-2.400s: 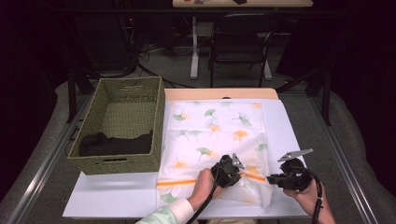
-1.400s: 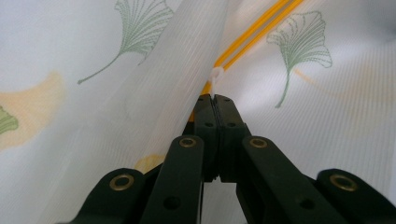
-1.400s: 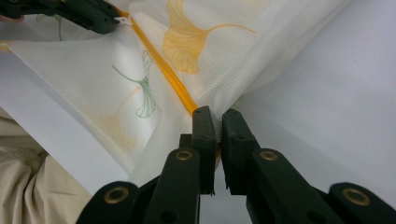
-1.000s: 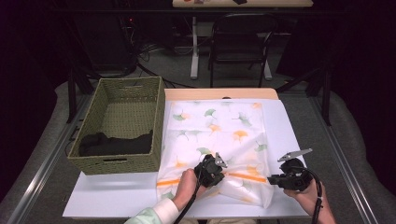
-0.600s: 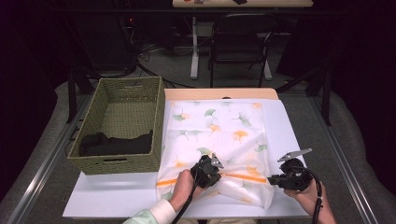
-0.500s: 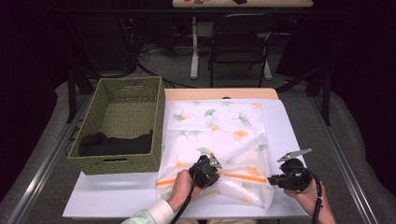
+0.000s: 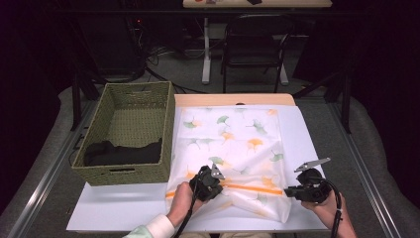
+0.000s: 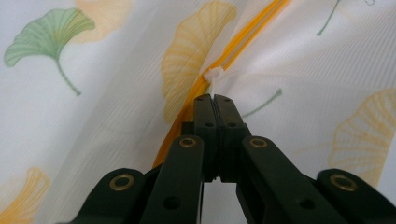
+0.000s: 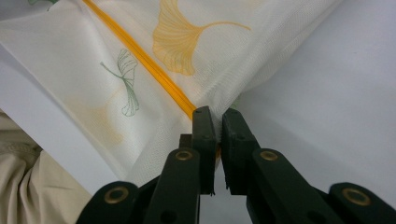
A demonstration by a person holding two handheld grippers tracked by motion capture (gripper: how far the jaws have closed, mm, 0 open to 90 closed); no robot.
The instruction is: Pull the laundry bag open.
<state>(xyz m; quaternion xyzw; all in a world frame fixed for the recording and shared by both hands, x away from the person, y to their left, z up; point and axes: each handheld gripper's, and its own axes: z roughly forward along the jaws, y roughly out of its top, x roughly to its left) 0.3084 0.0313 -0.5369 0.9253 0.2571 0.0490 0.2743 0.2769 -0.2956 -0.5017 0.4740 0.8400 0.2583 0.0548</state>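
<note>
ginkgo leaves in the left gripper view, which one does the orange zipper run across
The big yellow leaf just ahead of the fingers: the orange zipper cuts across its right edge. The green leaf lies clear of it.

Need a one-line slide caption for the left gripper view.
Left gripper shut on the white zipper pull of the ginkgo-print mesh bag, along its orange zipper.

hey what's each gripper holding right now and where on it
The left gripper pinches the white zipper pull on the mesh bag's orange zipper. The right gripper clamps the bag's edge at the zipper's end.
</note>
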